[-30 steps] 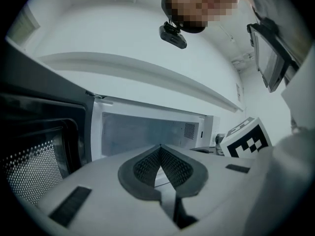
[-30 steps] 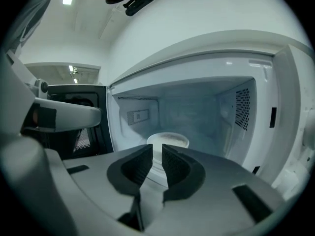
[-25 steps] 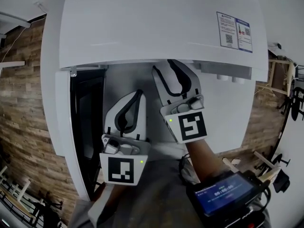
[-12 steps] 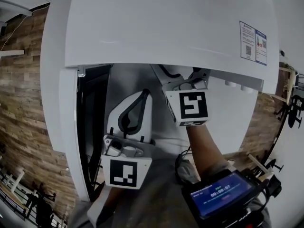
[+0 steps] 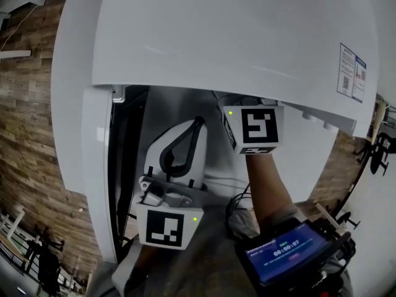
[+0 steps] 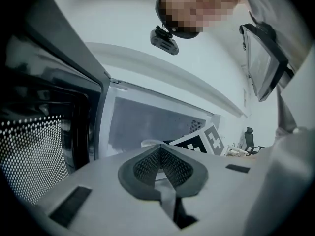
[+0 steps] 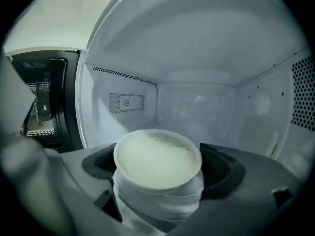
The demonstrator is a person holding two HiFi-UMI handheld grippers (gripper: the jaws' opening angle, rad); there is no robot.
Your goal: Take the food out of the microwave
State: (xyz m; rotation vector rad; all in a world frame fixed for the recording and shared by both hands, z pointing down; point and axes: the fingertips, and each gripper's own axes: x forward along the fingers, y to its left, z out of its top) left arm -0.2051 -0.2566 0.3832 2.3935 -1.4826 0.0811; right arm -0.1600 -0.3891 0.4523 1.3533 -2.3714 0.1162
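The white microwave (image 5: 216, 36) stands with its door (image 5: 120, 166) swung open to the left. In the right gripper view a white cup of pale food (image 7: 157, 161) sits on the cavity floor. My right gripper (image 7: 160, 170) reaches into the cavity. Its jaws are opening, and the cup stands between the dark pads (image 7: 224, 168), which do not visibly press on it. From the head view only its marker cube (image 5: 257, 129) shows; the fingers are hidden under the microwave's top. My left gripper (image 5: 197, 121) hovers in front of the opening, shut and holding nothing, tips meeting (image 6: 160, 151).
The dark perforated door (image 6: 39, 146) stands close on the left of my left gripper. The cavity's side walls (image 7: 275, 112) and ceiling enclose my right gripper. A screen device (image 5: 284, 252) hangs at the person's front. A brick wall (image 5: 31, 135) lies to the left.
My right gripper has moved forward into the microwave, and its fingers have gone out of sight under the top. The left gripper has stayed about where it was.
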